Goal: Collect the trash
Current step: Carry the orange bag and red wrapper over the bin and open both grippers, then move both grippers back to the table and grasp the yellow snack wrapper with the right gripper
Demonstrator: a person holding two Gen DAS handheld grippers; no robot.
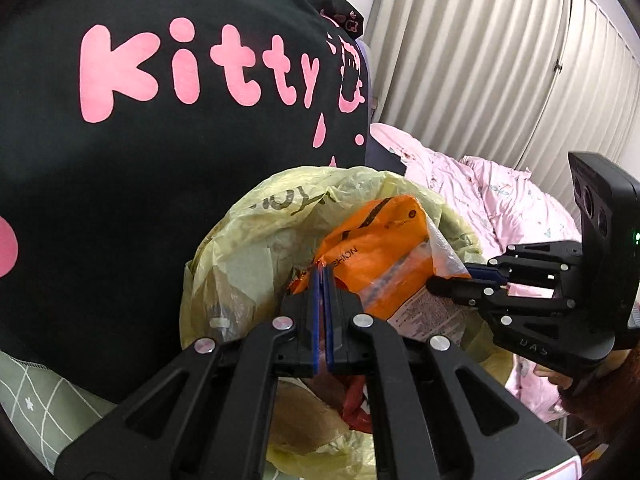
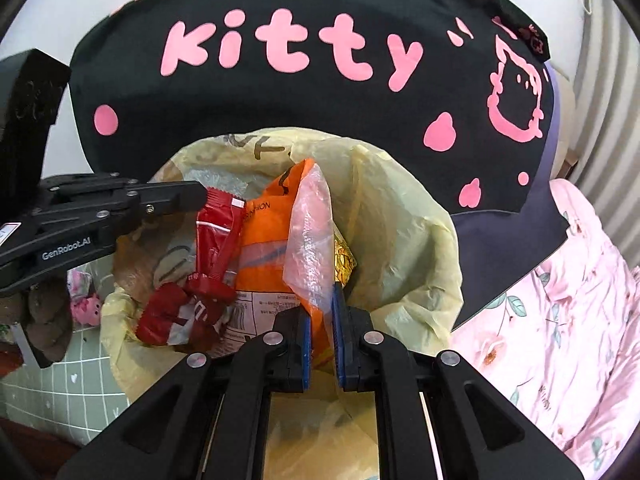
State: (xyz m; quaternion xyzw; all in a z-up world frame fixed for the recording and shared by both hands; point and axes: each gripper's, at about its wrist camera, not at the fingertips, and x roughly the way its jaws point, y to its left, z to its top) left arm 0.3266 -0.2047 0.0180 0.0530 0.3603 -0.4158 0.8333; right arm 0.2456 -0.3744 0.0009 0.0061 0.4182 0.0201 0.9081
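Observation:
A pale yellow trash bag (image 1: 248,236) stands open, also in the right wrist view (image 2: 404,240). My left gripper (image 1: 323,276) is shut on a red wrapper (image 2: 218,240) that hangs over the bag's mouth; it enters the right wrist view from the left (image 2: 200,196). My right gripper (image 2: 322,300) is shut on an orange snack bag with a clear plastic edge (image 2: 280,240), held inside the bag's mouth. In the left wrist view the orange bag (image 1: 380,248) sits ahead of the fingers, and my right gripper (image 1: 460,276) holds its right edge.
A black cloth with pink "Kitty" lettering (image 1: 160,120) hangs close behind the trash bag (image 2: 300,80). A pink floral quilt (image 2: 560,320) lies to the right. A green checked sheet (image 2: 60,392) and small plush toys (image 2: 84,308) are at the left. Ribbed white panels (image 1: 480,60) stand at the back.

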